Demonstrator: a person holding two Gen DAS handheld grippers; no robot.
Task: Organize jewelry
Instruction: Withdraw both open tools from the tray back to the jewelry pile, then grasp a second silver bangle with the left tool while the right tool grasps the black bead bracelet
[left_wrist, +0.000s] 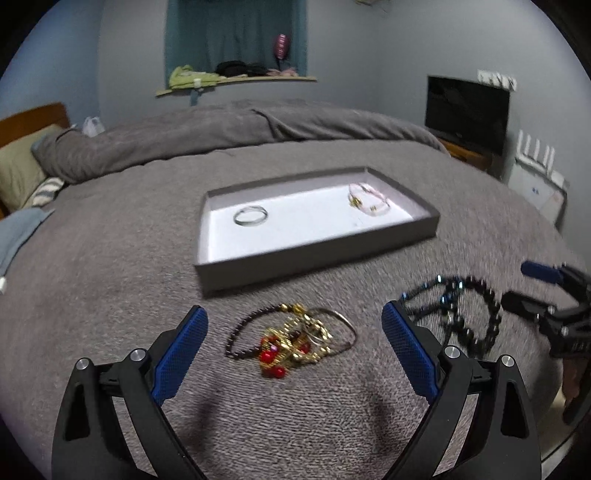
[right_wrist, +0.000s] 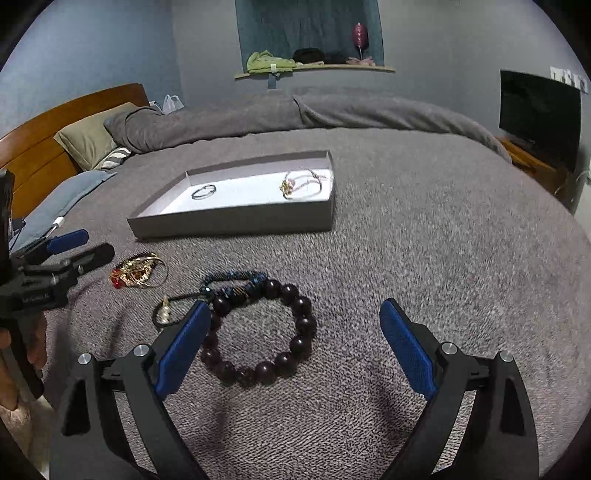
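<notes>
Loose jewelry on the grey blanket (right_wrist: 424, 229) of the bed, near its front edge, in two clusters just beside each other. Gold-and-red tangle (left_wrist: 291, 341) with a thin bangle (left_wrist: 341, 326) to the left; dark bead bracelet (right_wrist: 258, 332), overlapping a blue beaded strand (right_wrist: 236, 282), to the right. Grey tray (left_wrist: 314, 254) farther back toward the middle of the bed, already holding a silver ring-shaped bangle (left_wrist: 251, 215) and a pale pink piece (left_wrist: 369, 197).

Step in hand: pick-up of the next loose piece; transfer to tray not yet started.

Left gripper (left_wrist: 293, 343): jaws wide, empty, straddling the gold tangle. Right gripper (right_wrist: 295, 343): jaws wide, empty, framing the bead bracelet.

Next move: lower onto one strand only, close gently, lift clear of neighbouring pieces to avoid snagging.
</notes>
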